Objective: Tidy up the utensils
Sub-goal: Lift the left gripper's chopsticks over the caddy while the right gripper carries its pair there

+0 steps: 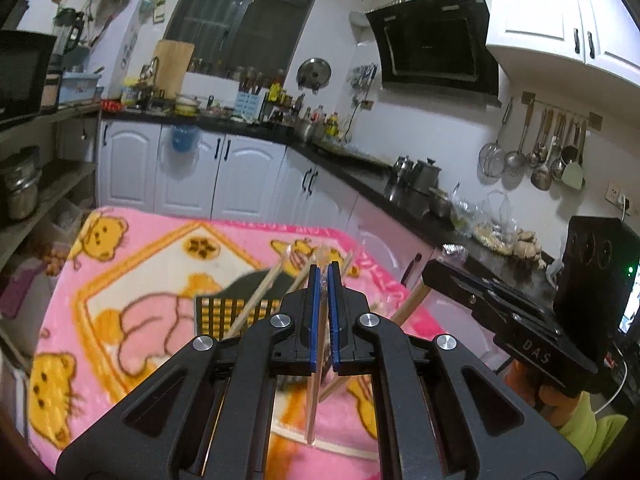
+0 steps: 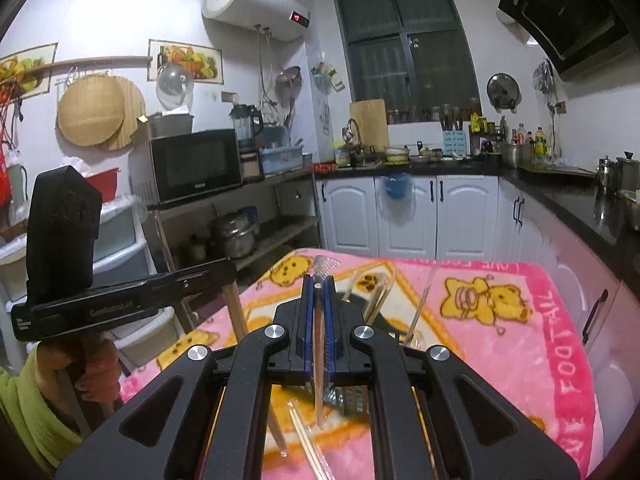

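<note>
Item: my left tongs (image 1: 322, 270) are clenching on a wrapped chopstick (image 1: 314, 392), holding it above the pink blanket (image 1: 132, 264) covering the surface. Item: my right tongs (image 2: 319, 280) are gripping another wrapped chopstick (image 2: 319, 360) the same way. Item: loose chopsticks (image 1: 256, 304) are leaning across a dark perforated holder (image 1: 216, 312) lying on the blanket beneath both tongs.

We see a dark window (image 2: 404, 56) above white cabinets (image 2: 408, 216) and a black counter (image 1: 360, 172). A microwave (image 2: 196, 164) sits on a shelf, a heater (image 2: 256, 4) hangs above.
</note>
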{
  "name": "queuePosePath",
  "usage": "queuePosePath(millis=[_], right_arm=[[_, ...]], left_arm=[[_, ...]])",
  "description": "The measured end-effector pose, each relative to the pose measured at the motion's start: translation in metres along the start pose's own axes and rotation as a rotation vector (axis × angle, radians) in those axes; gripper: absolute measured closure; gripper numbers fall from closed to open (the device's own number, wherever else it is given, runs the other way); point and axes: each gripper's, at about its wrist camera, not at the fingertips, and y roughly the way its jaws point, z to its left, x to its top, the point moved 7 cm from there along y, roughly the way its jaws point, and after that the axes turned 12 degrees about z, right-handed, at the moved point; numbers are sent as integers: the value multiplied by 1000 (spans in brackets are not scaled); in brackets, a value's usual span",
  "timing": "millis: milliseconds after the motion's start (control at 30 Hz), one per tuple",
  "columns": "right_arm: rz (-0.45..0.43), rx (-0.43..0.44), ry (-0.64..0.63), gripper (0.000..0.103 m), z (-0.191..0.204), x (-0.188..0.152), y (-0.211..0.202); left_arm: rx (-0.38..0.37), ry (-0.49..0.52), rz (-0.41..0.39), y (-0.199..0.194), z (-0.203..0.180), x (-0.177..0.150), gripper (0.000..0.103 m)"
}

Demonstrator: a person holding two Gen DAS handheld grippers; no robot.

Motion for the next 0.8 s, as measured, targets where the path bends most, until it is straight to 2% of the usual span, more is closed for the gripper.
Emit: queuePosePath(millis=[333, 600, 800], right_arm=[[-69, -1, -7, 98, 1, 35, -9], [-116, -18, 25, 98, -15, 57, -12], [-136, -40, 38, 98, -29, 66, -9]], left_arm=[[19, 37, -83, -4, -14, 46, 101], [36, 50, -129, 0, -18, 70, 101], [89, 62, -161, 8, -13, 82, 101]])
